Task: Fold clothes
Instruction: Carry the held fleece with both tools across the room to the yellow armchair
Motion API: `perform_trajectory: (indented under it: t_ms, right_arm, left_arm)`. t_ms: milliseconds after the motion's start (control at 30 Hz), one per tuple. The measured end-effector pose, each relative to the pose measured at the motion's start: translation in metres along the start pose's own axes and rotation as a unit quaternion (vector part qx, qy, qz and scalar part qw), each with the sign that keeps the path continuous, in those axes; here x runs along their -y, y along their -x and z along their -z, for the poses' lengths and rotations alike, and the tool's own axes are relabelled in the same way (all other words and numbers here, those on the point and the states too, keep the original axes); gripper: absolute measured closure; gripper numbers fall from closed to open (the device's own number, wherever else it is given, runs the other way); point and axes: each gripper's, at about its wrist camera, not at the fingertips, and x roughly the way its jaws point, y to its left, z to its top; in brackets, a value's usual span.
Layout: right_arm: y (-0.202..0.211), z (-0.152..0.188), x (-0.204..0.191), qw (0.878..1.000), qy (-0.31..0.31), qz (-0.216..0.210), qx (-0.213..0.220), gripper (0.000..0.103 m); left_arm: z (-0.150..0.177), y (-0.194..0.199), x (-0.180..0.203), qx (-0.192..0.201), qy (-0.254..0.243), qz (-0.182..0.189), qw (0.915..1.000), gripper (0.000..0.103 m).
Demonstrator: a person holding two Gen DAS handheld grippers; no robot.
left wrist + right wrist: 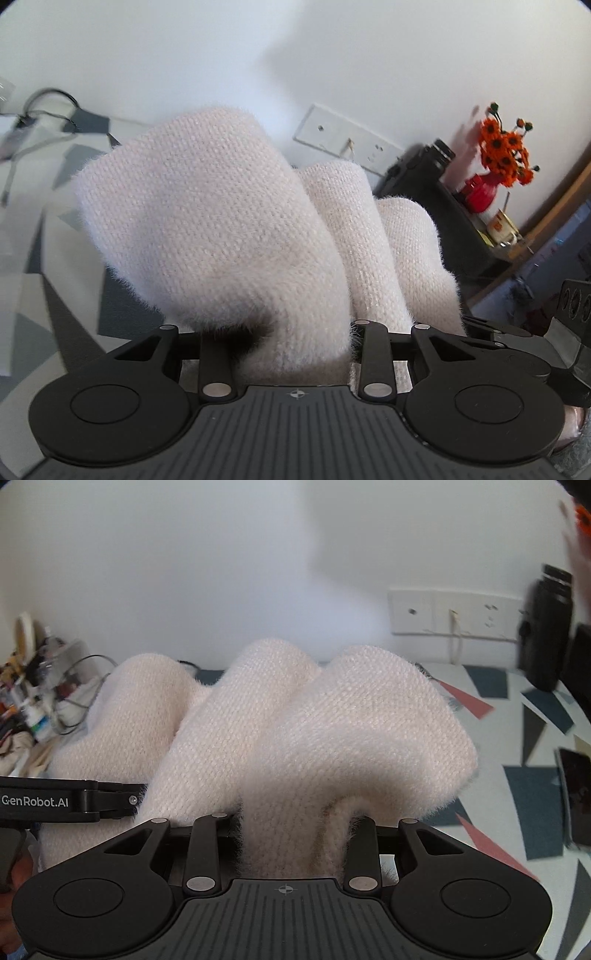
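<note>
Fuzzy pale pink knit sweater [221, 229] fills most of both wrist views, bunched up in thick rolls and lifted off the tabletop [532, 786], which has a white cover with grey, navy and red triangle shapes. Left hand-held gripper [295, 332] has a fold of the knit pinched between its fingers, fabric spilling right over the linkage. Right hand-held gripper [291, 823] is pinching another fold of the same sweater, so the garment hangs between the two. In the right wrist view the left tool pokes in from the left edge with its "GenRobot.AI" label [35, 801]. Near the tabletop's far right corner sit a red vase of orange flowers [498, 162] and a black bottle [546, 627], with a white wall outlet strip [454, 613] behind.
</note>
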Motion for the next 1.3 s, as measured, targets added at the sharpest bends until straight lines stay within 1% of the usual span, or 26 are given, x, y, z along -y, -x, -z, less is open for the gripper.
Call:
perform_trajectory:
  t_ms: [100, 233, 367, 467, 600, 700, 833, 933, 1100, 1167, 1300]
  right_arm:
    - [-0.004, -0.009, -0.006, 0.999, 0.017, -0.031, -0.003, 0.071]
    - [-0.006, -0.017, -0.015, 0.997, 0.038, -0.065, -0.002, 0.071]
    - [-0.008, -0.025, -0.028, 0.993, 0.058, -0.100, -0.008, 0.071]
    - [-0.006, -0.029, -0.049, 0.989, 0.084, -0.124, -0.010, 0.071]
    - [-0.009, -0.033, -0.091, 0.981, 0.113, -0.155, -0.015, 0.071]
    - [-0.010, -0.036, -0.130, 0.975, 0.134, -0.177, -0.015, 0.071]
    - [-0.017, -0.040, -0.189, 0.964, 0.165, -0.207, -0.016, 0.071]
    - [-0.024, -0.040, -0.243, 0.955, 0.192, -0.224, -0.015, 0.071]
    - [-0.050, -0.039, -0.344, 0.942, 0.226, -0.249, -0.024, 0.071]
    - [-0.061, -0.036, -0.390, 0.937, 0.236, -0.256, -0.034, 0.071]
    - [-0.082, -0.025, -0.478, 0.923, 0.264, -0.276, -0.055, 0.071]
  left_arm:
    - [0.000, 0.014, 0.001, 0.019, 0.011, -0.027, 0.9994, 0.069]
    - [0.000, 0.028, 0.006, 0.040, 0.030, -0.069, 0.9964, 0.069]
    - [0.006, 0.045, 0.006, 0.066, 0.050, -0.092, 0.9922, 0.069]
    - [0.013, 0.065, -0.001, 0.088, 0.070, -0.111, 0.9873, 0.069]
    - [0.022, 0.096, -0.015, 0.112, 0.095, -0.143, 0.9788, 0.069]
    - [0.025, 0.122, -0.027, 0.134, 0.109, -0.170, 0.9701, 0.069]
    - [0.034, 0.164, -0.056, 0.165, 0.131, -0.196, 0.9577, 0.069]
    - [0.041, 0.198, -0.085, 0.189, 0.147, -0.213, 0.9474, 0.069]
    - [0.052, 0.261, -0.157, 0.220, 0.177, -0.227, 0.9320, 0.069]
    - [0.055, 0.285, -0.189, 0.225, 0.190, -0.236, 0.9260, 0.069]
    - [0.068, 0.336, -0.252, 0.234, 0.222, -0.254, 0.9121, 0.069]
